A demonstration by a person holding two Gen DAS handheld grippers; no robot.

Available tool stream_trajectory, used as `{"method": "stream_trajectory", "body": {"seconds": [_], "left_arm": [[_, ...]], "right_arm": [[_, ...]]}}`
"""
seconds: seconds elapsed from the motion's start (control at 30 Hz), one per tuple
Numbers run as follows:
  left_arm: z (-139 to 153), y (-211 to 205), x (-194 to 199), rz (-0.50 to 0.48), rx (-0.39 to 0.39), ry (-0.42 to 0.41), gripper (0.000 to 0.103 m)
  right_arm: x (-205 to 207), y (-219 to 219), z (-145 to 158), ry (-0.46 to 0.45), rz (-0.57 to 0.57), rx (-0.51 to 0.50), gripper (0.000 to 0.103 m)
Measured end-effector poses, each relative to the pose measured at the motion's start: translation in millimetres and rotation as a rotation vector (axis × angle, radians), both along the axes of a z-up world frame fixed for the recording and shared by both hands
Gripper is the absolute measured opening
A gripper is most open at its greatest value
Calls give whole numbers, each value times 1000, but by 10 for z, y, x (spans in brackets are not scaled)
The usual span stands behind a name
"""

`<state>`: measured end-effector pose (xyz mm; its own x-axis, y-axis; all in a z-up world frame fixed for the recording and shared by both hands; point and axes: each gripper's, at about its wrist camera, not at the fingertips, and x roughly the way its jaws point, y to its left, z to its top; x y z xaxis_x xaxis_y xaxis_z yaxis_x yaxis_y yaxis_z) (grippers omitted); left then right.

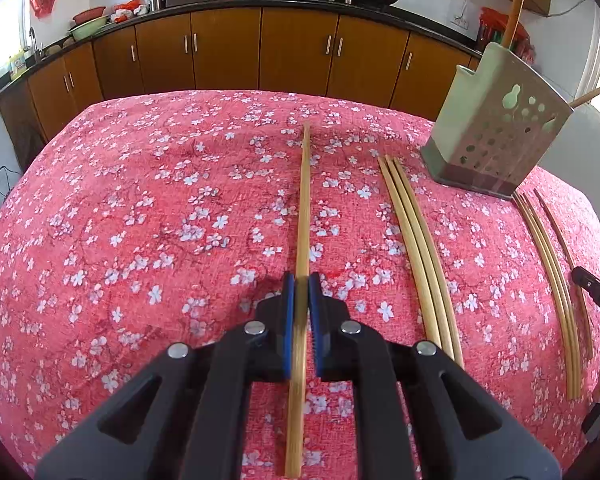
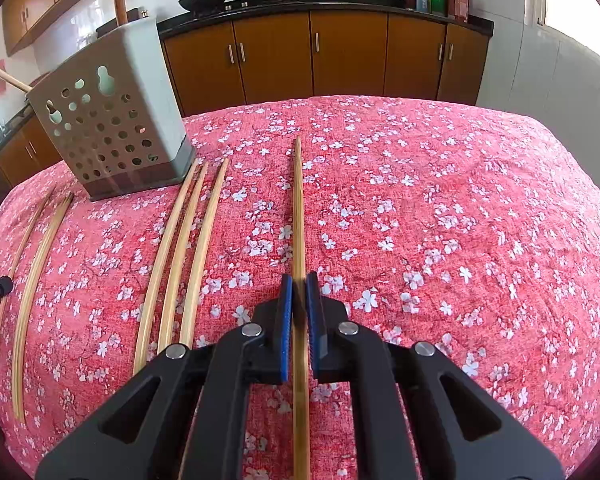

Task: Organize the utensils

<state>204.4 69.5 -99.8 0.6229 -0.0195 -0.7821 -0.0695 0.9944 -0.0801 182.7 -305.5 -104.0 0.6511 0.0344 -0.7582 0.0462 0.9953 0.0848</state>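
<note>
My left gripper (image 1: 301, 280) is shut on a bamboo chopstick (image 1: 305, 200) that points forward over the red floral tablecloth (image 1: 140, 220). My right gripper (image 2: 299, 280) is shut on a darker chopstick (image 2: 298, 208), also pointing forward. A grey-green perforated utensil holder (image 1: 496, 136) stands at the back right in the left wrist view and at the back left in the right wrist view (image 2: 112, 120), with wooden handles sticking out. Three loose chopsticks (image 1: 420, 248) lie beside it; they also show in the right wrist view (image 2: 180, 256).
More chopsticks (image 1: 552, 280) lie at the right table edge in the left wrist view, and at the left in the right wrist view (image 2: 32, 280). The other gripper's tip (image 1: 596, 296) shows there. Brown cabinets (image 1: 260, 52) and a counter with woks stand behind the table.
</note>
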Motion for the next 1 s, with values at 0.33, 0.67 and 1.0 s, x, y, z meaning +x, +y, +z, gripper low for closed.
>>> {"method": "stream_trajectory", "body": {"seconds": [0.33, 0.67, 1.0], "left_arm": [[4, 3, 7, 2, 2, 0, 11], [8, 9, 8, 3, -2, 0, 11], [15, 4, 5, 5, -8, 0, 11]], "right_arm": [[3, -4, 4, 1, 0, -1, 8], [5, -2, 6, 2, -1, -2, 8], [7, -3, 8, 3, -1, -2, 8]]}}
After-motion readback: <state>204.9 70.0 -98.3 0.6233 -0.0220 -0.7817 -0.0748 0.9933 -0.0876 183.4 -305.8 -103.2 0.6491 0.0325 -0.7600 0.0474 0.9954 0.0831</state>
